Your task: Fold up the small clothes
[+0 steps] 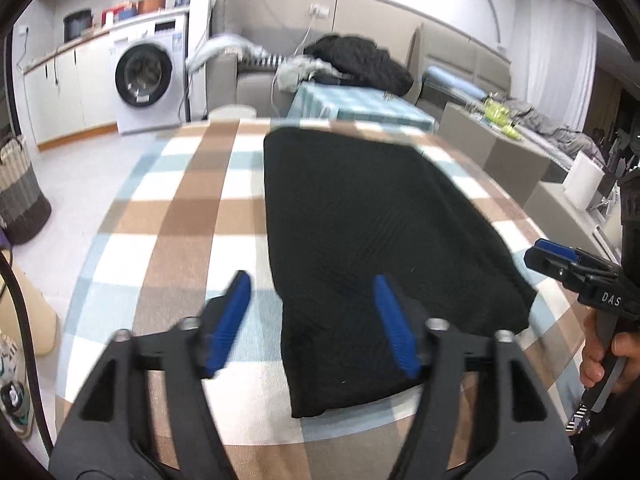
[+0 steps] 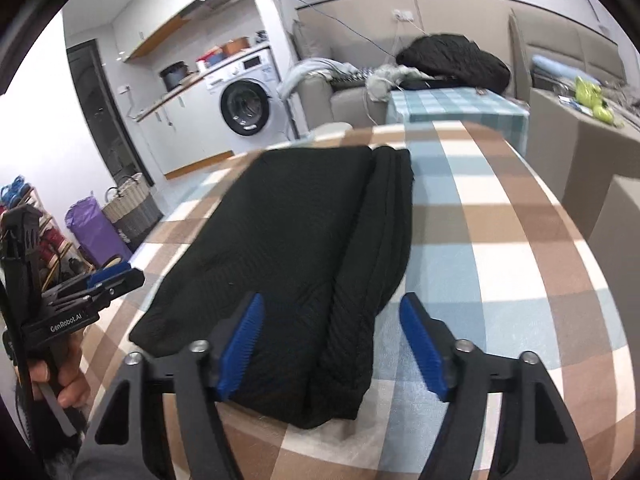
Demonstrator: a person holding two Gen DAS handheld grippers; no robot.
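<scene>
Washing machine (image 1: 145,74) and woven basket (image 2: 132,204) stand beyond the checked table (image 1: 168,216).

A checked cloth (image 1: 168,216) in brown, white and pale blue is spread over the tabletop. Beyond it a washer (image 1: 146,80) is set under a counter (image 1: 60,50), with pots (image 1: 78,24) stood on top. A woven basket (image 1: 18,196) is seen on the floor at left. A sofa (image 2: 352,96) is piled with a dark coat (image 2: 456,62).
</scene>
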